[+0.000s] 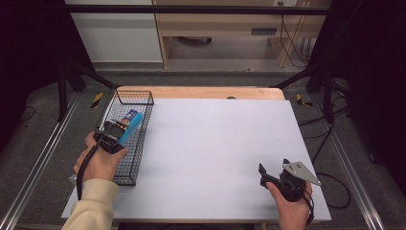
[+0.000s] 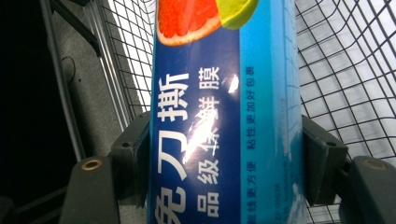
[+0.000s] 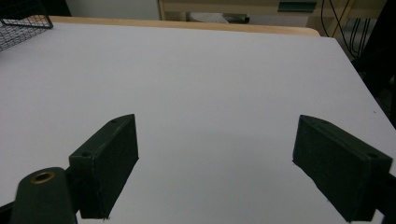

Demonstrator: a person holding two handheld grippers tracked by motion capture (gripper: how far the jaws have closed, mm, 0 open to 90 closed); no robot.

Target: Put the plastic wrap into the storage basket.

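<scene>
A long blue box [image 1: 130, 125] with fruit pictures and white print lies inside the black wire basket [image 1: 139, 97] at the table's left edge. My left gripper [image 1: 115, 133] is shut on the box near its near end; in the left gripper view the blue box [image 2: 224, 112] sits squeezed between both jaws, with basket mesh [image 2: 345, 70] behind it. Over at the near right of the table, my right gripper [image 1: 273, 171] stands open just above the white surface. In the right gripper view, my right gripper [image 3: 217, 163] has its jaws wide apart with nothing between them.
A white sheet [image 1: 215, 143] covers the wooden table [image 1: 201, 92]. A corner of the basket [image 3: 23, 25] shows at the far left of the right gripper view. Dark frame bars and cables stand beyond the table's sides, and a wooden cabinet [image 1: 220, 24] sits behind.
</scene>
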